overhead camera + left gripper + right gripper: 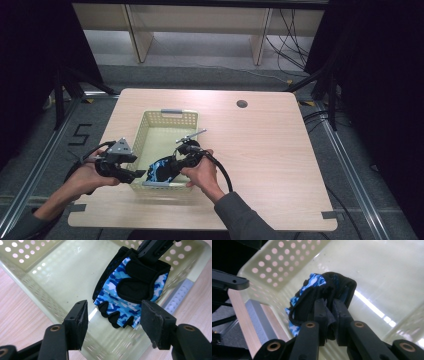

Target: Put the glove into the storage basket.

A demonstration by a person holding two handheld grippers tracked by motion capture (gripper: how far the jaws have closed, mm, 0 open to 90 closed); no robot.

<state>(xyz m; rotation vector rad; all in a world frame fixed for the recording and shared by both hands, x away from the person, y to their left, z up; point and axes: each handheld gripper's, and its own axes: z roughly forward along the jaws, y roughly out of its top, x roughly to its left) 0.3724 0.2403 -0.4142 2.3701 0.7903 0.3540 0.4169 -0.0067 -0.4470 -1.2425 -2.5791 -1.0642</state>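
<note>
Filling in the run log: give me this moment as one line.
right gripper: shut on glove | glove: blue camouflage, fingerless, hanging inside basket | left gripper: open, beside glove | basket: on table

Glove [130, 287] in basket [32, 287].

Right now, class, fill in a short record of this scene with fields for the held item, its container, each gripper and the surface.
Held item: blue camouflage fingerless glove with black strap
Container: pale perforated basket; the glove hangs inside it near the front wall
Right gripper: jaws clamped on the glove's black edge
Left gripper: jaws apart, nothing between the pads, pointing at the glove from outside the basket's rim
Surface: light wooden table
</note>
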